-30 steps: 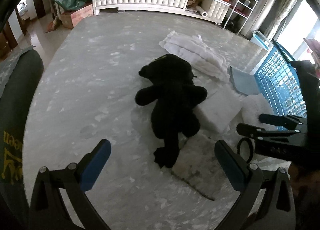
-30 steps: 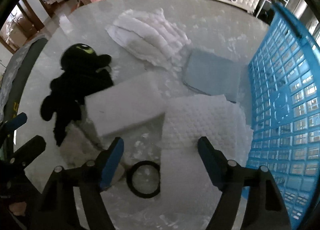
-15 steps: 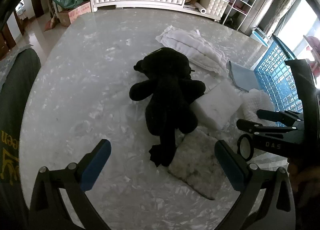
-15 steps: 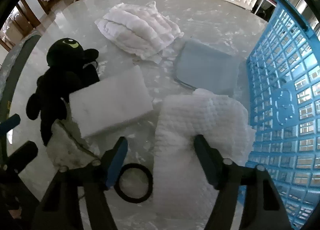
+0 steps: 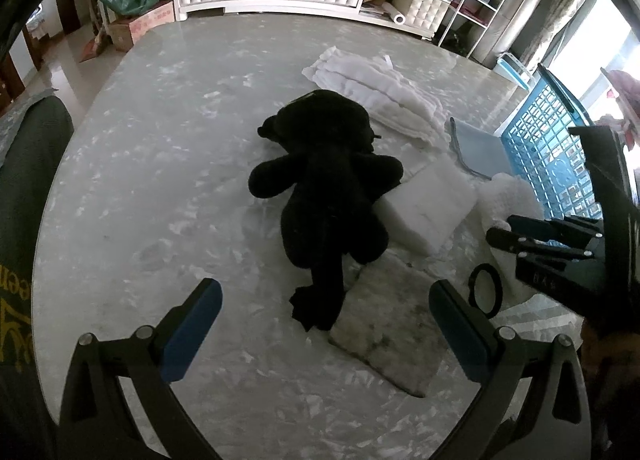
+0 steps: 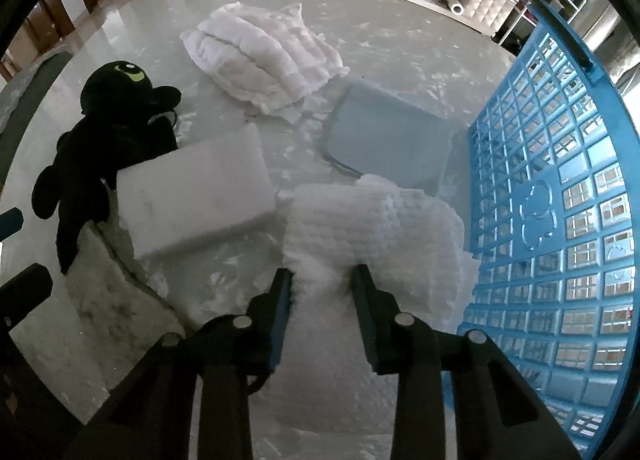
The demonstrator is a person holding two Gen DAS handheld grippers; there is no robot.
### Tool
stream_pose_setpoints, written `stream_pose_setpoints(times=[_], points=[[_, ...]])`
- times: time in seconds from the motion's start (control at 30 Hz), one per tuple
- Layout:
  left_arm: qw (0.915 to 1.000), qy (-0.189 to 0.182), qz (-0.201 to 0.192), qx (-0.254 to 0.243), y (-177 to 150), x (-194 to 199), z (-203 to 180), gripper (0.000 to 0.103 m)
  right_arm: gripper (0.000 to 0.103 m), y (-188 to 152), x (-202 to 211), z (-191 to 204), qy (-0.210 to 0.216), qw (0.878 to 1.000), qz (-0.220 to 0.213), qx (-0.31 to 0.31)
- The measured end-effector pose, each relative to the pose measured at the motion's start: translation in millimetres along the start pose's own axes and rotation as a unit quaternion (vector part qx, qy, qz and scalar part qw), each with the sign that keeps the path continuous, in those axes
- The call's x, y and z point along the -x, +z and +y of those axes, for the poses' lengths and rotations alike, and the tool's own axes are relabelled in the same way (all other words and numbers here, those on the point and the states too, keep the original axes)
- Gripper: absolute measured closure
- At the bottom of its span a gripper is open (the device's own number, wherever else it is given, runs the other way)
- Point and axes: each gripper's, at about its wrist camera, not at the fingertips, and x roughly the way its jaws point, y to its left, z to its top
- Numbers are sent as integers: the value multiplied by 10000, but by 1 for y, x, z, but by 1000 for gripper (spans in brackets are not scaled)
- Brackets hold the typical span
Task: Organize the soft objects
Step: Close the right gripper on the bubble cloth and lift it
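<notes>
R gripper (image 6: 322,280) clamped on the white textured cloth (image 6: 372,219) — L gripper (image 5: 320,320) wide apart, holding nothing.

From my R cam the cloth is bunched up between both pads, its far part humped just beside the blue basket (image 6: 560,195) on the R. On the marble counter (image 5: 160,139) I see a white foam block (image 6: 196,203) just L of the cloth, a folded light-blue cloth (image 6: 388,135) behind it near the basket, and a quilted white pad (image 6: 264,55) further back. Black plush toy (image 5: 328,187) lies in front of my L gripper w/ one side touching the foam block — its tail end rests on a dingy white sponge (image 5: 384,332). Black ring (image 5: 486,290) sits on the counter near the R gripper.
</notes>
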Motion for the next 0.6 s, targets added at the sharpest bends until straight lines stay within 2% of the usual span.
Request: stream_pose_setpoints(times=[0.1,0.17,0.37,0.6], points=[[10000,-35,27,-22,-1,0,-1,0,91,2,4,-7,219,9996,68,-137],[9999,-67,74,-46,-1,0,-4,0,93,1,8,-6,294,9994,48,-147],[9997,-4,191,-178,-7,0,-9,0,94,-4,16,-11,559,9982,-74,-180],[9996,89,158,-201,-13,11,-13,0,95,-2,44,-20,931,9949,-333,-184]])
